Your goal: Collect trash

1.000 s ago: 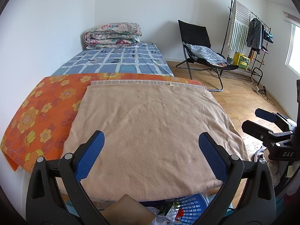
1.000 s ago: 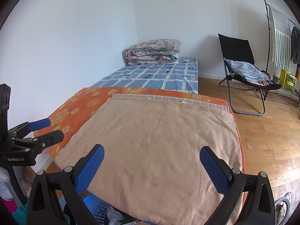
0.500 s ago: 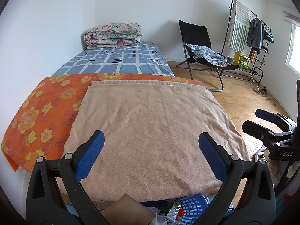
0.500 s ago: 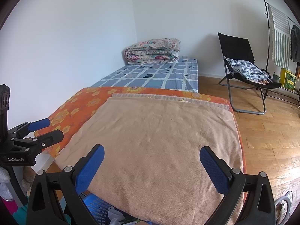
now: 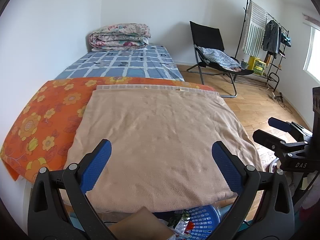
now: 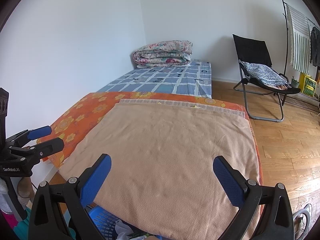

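I had the left tool [image 5: 161,167] and right tool [image 6: 162,177] both released, hovering over the tan blanket [image 5: 160,136]. Trash, probably wrappers [image 5: 181,223], sat in the blue basket [image 5: 202,221] below; reaching blind risked snagging the blanket

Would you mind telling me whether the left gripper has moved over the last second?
No. The left gripper sits in the same spot against the beige fleece blanket and the black folding chair.
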Action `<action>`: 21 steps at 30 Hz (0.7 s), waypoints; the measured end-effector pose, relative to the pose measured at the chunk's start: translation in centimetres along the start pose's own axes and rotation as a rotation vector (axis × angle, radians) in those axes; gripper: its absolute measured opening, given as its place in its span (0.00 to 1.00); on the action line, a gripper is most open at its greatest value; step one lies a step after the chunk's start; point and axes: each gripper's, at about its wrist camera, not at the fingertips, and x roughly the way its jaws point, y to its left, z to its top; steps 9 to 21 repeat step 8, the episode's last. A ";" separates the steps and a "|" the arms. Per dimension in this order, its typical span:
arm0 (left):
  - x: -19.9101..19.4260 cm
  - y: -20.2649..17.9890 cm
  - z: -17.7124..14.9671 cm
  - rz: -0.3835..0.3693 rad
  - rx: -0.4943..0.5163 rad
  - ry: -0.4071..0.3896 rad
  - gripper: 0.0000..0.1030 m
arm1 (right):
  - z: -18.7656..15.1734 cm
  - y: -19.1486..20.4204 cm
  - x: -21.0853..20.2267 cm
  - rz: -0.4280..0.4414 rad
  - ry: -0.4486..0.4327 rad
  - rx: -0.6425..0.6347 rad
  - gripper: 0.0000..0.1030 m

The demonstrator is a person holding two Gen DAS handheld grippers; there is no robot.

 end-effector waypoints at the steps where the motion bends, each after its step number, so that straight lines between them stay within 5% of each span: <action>1: -0.1 0.0 0.0 0.000 0.000 0.000 0.99 | 0.1 0.1 0.1 0.000 0.001 0.000 1.00; 21: -0.2 0.0 -0.1 0.009 0.004 -0.009 0.99 | -0.2 0.2 0.3 -0.002 0.008 0.003 1.00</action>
